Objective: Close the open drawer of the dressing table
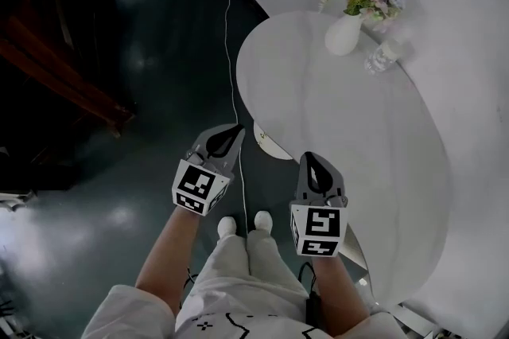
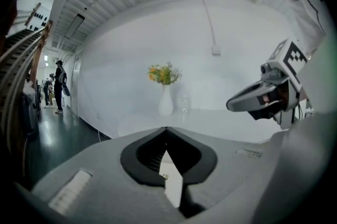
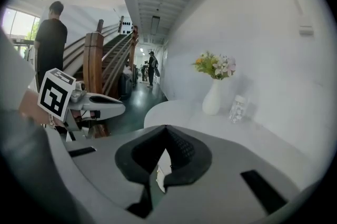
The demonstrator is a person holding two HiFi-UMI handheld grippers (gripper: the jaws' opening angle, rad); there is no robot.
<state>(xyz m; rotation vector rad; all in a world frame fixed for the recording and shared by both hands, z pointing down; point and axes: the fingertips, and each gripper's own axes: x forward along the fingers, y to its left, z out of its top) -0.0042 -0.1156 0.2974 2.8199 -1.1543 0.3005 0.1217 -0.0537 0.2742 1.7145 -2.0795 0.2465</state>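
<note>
The white dressing table [image 1: 350, 138] curves along the right of the head view. A white corner of its open drawer [image 1: 268, 140] sticks out from under the front edge, and most of the drawer is hidden below the top and my right gripper. My left gripper [image 1: 235, 129] hangs over the dark floor just left of that corner, shut and empty. My right gripper [image 1: 312, 159] sits at the table's front edge over the drawer, also shut with nothing held. In the left gripper view the jaws [image 2: 166, 130] meet at their tips; in the right gripper view they [image 3: 166, 128] meet too.
A white vase of flowers [image 1: 343, 33] and a glass jar [image 1: 384, 56] stand at the table's far end by the wall. A cable [image 1: 230, 43] runs down the wall. A dark wooden staircase [image 1: 67, 71] stands left. People [image 2: 59, 86] are in the hallway beyond.
</note>
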